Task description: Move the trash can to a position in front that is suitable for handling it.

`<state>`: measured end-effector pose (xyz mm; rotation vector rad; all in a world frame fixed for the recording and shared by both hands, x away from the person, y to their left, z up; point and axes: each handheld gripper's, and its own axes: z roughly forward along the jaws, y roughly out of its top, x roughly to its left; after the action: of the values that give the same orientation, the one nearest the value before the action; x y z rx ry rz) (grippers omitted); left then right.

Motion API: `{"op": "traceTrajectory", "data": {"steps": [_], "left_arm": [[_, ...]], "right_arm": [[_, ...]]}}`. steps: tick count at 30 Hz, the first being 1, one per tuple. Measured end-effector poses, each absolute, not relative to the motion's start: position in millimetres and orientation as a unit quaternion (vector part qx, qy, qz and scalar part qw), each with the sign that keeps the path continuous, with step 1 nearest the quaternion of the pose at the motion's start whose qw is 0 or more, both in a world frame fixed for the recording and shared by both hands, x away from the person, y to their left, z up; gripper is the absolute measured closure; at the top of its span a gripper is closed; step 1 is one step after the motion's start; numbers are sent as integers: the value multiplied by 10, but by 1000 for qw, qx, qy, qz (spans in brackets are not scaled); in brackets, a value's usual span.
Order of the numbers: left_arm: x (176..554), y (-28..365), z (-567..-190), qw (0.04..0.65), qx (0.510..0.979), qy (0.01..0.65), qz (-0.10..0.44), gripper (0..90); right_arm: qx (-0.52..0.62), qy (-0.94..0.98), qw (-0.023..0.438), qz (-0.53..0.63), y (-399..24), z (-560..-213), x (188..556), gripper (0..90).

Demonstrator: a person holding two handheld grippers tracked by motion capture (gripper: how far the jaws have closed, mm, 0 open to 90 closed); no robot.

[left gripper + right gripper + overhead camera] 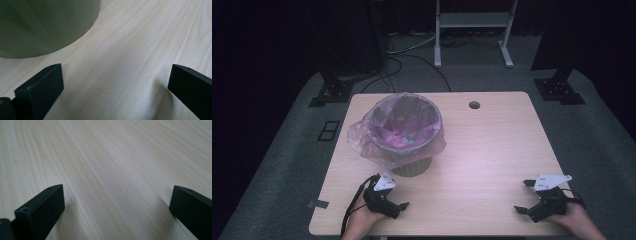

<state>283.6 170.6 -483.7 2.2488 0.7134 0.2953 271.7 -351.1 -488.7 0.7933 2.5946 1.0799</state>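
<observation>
A green waste bin (pixel 411 167) lined with a clear plastic bag (pixel 399 129) stands on the left half of the wooden table (pixel 492 145); some litter lies inside it. My left gripper (pixel 398 196) rests low near the table's front edge, just in front of the bin, jaws wide open with nothing between them. In the left gripper view the bin's green wall (pixel 45 25) rises close at the upper left, beyond the left gripper (pixel 116 82). My right gripper (pixel 524 196) lies at the front right, open and empty. In the right gripper view the right gripper (pixel 117 202) faces bare wood (pixel 112 157).
A round cable hole (pixel 474 105) sits near the table's far edge. Beyond the table stand a white frame (pixel 474 30) and black stand bases (pixel 559 90) on a grey floor, with cables trailing. A piece of tape (pixel 318 204) sticks out at the table's front left corner.
</observation>
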Motion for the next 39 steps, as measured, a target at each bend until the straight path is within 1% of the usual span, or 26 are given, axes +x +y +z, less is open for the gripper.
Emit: {"op": "traceTrajectory", "data": {"steps": [9,17,28,39], "left_arm": [[2779,1711,-4747,385,873,271,125,0],[2683,1741,-4628,401,867,271,119,0],[2531,1669,-4378,415,865,264,97,0],[2430,1737,-4099,426,858,270,98,0]], "right_arm": [[273,882,111,368,-3511,-4887,2710,0],[273,882,112,368,-3516,-4888,2705,0],[273,882,112,367,-3516,-4888,2705,0],[274,882,112,367,-3515,-4888,2705,0]]}}
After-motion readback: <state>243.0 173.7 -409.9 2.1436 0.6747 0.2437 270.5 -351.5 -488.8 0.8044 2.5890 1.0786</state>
